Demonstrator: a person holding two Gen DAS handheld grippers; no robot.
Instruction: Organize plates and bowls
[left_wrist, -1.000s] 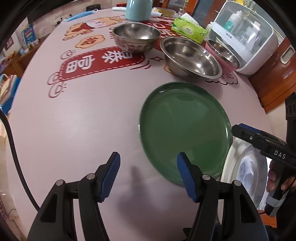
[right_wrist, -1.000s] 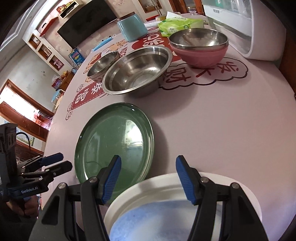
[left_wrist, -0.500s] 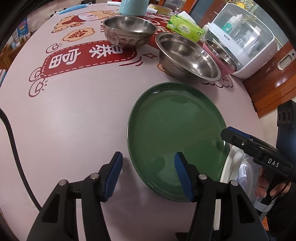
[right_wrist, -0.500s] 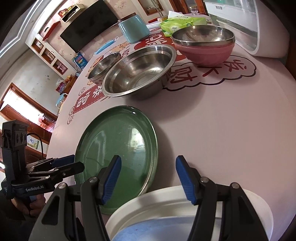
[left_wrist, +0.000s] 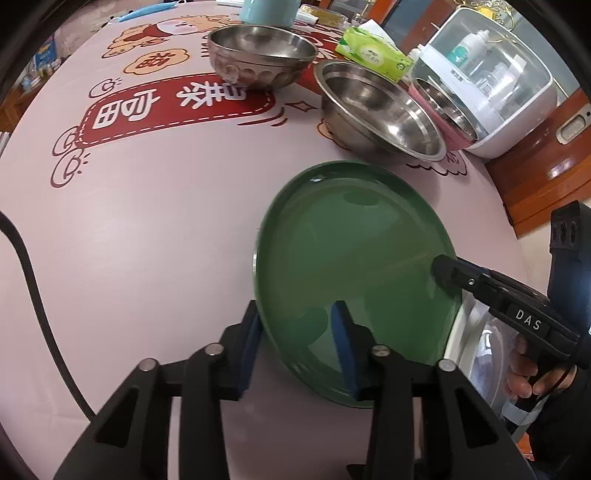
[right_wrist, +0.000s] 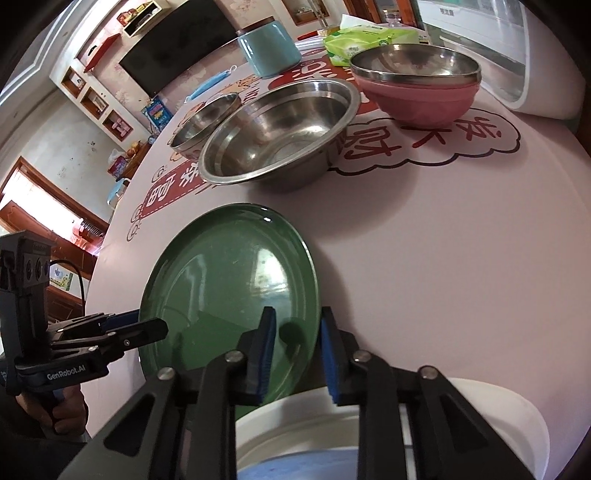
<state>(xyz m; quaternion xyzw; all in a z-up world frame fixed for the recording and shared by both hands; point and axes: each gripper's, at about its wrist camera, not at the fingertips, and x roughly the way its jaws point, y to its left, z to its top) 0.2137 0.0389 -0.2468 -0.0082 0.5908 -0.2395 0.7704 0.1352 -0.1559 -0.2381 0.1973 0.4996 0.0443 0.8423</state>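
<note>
Two handheld black grippers with blue pads

The left gripper (left_wrist: 297, 347) and right gripper (right_wrist: 293, 350) share black angular fingers, silver round pivot screws and blue pads — white lettering marks their sides ("GenRobot.AI" on one, "DAS" on the other). A black cable (left_wrist: 33, 306) trails the left; dark sleeves cover both wrists.

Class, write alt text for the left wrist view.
The left tongs straddle the near rim of a green plate on a pink table, while the right tongs meet its right edge. Two steel bowls stand behind.
</note>
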